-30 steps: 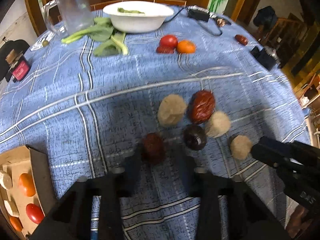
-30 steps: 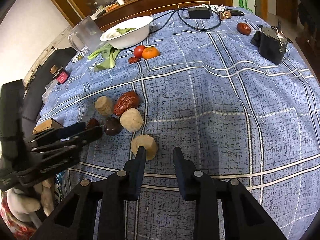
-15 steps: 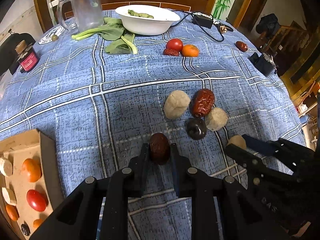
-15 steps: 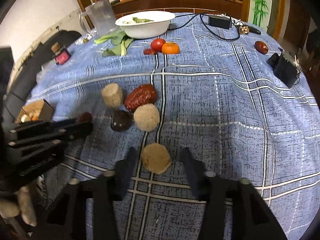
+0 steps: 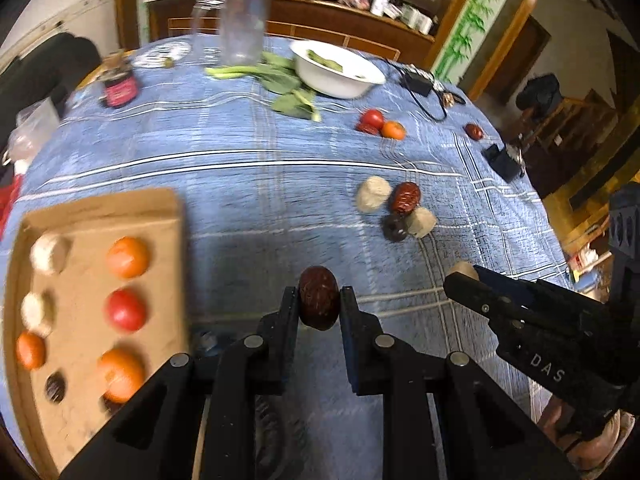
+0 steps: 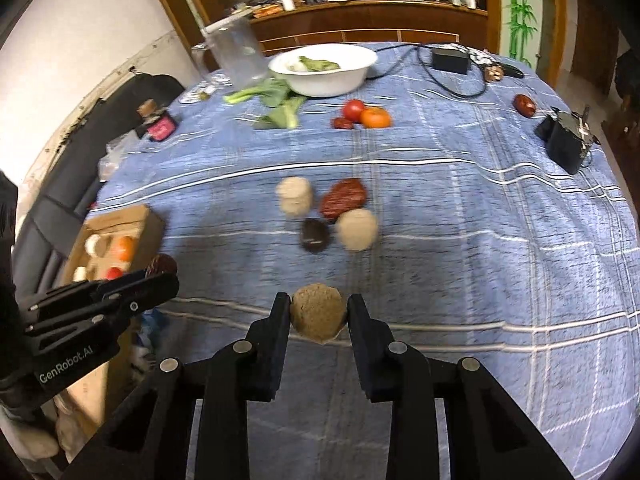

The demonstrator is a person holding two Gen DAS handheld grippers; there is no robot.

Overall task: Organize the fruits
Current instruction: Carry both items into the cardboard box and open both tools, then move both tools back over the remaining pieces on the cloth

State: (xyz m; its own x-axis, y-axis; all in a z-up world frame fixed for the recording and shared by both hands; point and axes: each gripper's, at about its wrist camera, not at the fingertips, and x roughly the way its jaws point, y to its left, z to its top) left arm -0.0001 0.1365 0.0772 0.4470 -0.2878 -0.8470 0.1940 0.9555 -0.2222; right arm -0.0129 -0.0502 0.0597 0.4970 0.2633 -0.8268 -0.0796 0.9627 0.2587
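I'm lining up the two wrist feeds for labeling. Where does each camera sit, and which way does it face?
Left wrist: rides the left gripper, looking along its fingers over the blue tablecloth; they clamp a dark red date; cardboard tray at left, right gripper at right.
Right wrist: rides the right gripper, facing the white bowl; it clamps a tan round piece; left gripper enters at left.
Shared: bowl, tray, and the loose fruit cluster.
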